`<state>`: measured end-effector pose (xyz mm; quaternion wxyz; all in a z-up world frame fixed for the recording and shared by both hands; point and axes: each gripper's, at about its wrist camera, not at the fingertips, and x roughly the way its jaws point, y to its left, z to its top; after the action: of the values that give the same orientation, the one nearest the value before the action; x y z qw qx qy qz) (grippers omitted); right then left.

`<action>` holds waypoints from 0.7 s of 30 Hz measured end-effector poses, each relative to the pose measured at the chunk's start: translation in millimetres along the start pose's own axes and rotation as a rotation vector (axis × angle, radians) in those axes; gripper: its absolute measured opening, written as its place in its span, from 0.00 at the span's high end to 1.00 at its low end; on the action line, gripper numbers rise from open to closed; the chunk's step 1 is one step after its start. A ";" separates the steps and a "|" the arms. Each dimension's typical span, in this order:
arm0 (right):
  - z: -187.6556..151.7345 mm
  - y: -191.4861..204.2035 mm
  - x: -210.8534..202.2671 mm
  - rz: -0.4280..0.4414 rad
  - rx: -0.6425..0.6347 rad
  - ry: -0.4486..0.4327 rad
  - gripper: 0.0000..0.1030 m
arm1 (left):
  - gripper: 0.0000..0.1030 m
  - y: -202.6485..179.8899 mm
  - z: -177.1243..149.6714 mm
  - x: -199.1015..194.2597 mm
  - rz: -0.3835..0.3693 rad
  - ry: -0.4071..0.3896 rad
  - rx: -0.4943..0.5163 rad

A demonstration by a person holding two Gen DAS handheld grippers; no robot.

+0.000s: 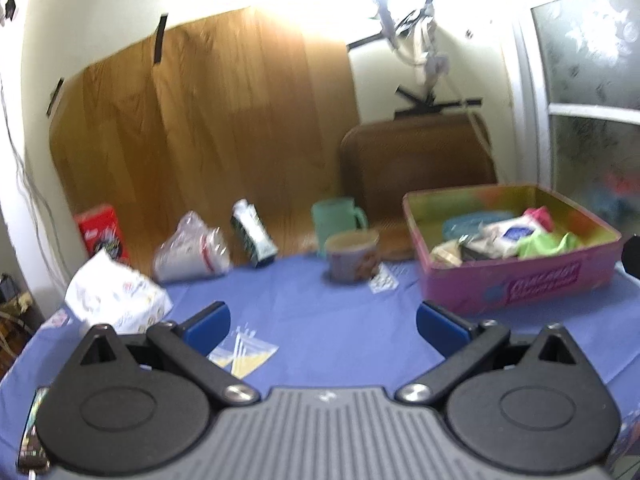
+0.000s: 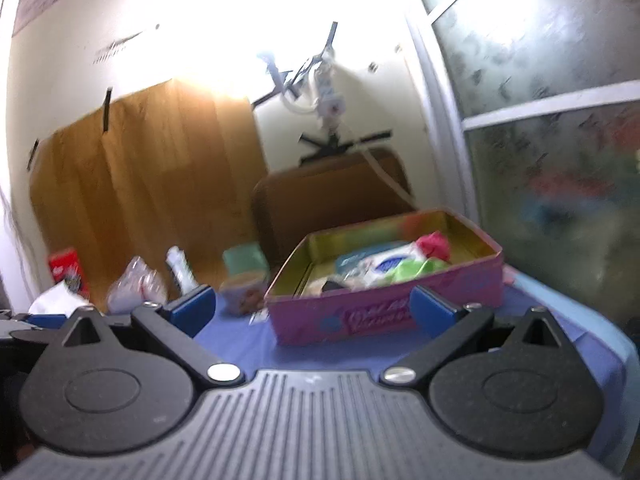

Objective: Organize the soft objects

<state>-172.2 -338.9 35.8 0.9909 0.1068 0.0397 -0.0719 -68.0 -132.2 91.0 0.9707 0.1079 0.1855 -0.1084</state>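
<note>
From the left wrist view, the left gripper (image 1: 323, 322) is seen spread wide, its blue fingers (image 1: 210, 320) holding nothing, with only the blue-covered bench (image 1: 320, 316) between them. A small yellow-and-white packet (image 1: 244, 354) is seen lying flat on the cloth just beyond the left finger. To the left, a white printed bag (image 1: 114, 300) is found at the bench edge, with a clear crumpled plastic bag (image 1: 192, 254), a dark tilted carton (image 1: 254, 236) and a red box (image 1: 103, 232) behind it. Two mugs are shown mid-bench: a green one (image 1: 338, 216) and, in front of it, a patterned one (image 1: 352, 256). At right the pink tin (image 1: 520, 280) is seen, already holding soft packets, among them a white pouch (image 1: 510, 232) and a bright green item (image 1: 546, 244).

From the right wrist view, the right gripper (image 2: 314, 306) is likewise shown fully spread and empty. The pink tin (image 2: 384, 314) is met much closer here, directly ahead, partly overlapped by the right finger (image 2: 430, 308). The yellow packet is not caught in this view; a red soft item (image 2: 434, 244) inside the tin is shown more plainly.
</note>
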 end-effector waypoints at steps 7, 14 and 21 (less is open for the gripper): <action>14.2 -8.9 -18.3 -0.053 -0.054 -0.105 0.00 | 0.00 -19.7 24.6 -23.6 -0.061 -0.076 0.013; 23.5 -23.0 -30.3 -0.061 0.029 -0.139 0.00 | 0.00 -38.3 36.1 -42.7 -0.110 -0.128 0.039; 24.5 -31.3 -31.4 -0.044 0.065 -0.119 0.00 | 0.00 -50.8 32.1 -47.2 -0.133 -0.105 0.070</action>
<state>-206.3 -370.3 56.1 0.9857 0.1337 -0.0195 -0.1011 -112.8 -180.6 129.6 0.9654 0.1231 0.1371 -0.1844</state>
